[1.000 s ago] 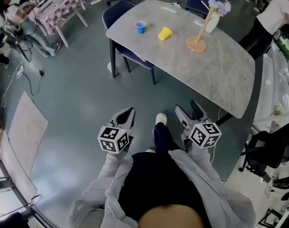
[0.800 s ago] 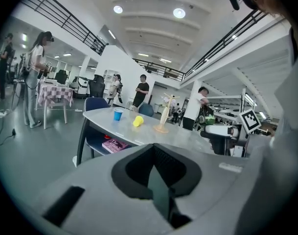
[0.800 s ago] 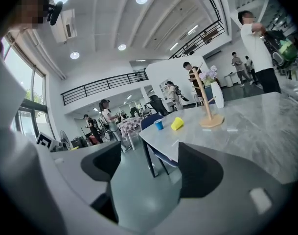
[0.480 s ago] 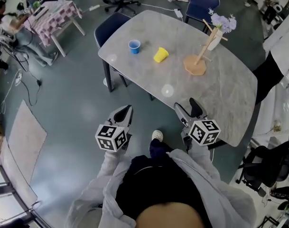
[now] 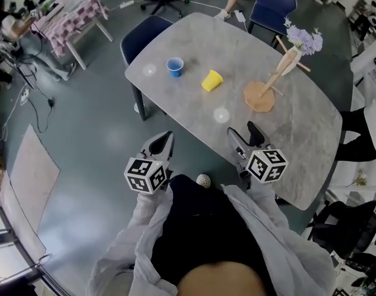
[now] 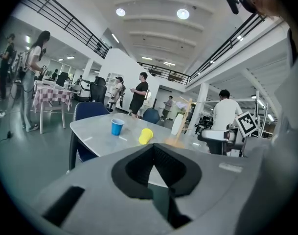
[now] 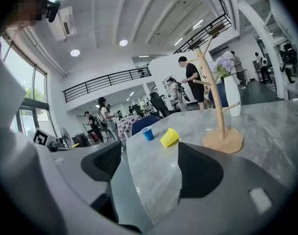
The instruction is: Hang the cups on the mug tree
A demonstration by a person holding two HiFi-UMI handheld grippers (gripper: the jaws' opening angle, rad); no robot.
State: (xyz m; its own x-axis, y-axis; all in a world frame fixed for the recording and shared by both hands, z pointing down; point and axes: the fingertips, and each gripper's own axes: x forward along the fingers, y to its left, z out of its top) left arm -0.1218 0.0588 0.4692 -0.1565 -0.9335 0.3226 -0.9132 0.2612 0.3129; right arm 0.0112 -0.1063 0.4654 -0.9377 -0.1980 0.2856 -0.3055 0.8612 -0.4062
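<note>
We find both cups lying on the table, well apart from the mug tree. The blue cup stands upright near the table's left corner. The yellow cup lies on its side near it, further along the near edge, the two not touching. The mug tree stands on its flat base toward the table's right end, with a white vase of purple flowers just behind it.

The left gripper is held over the floor just off the near edge, jaws closed together on nothing. The right gripper reaches over the near edge, jaws spread wide and empty, only bare table top between them.
</note>
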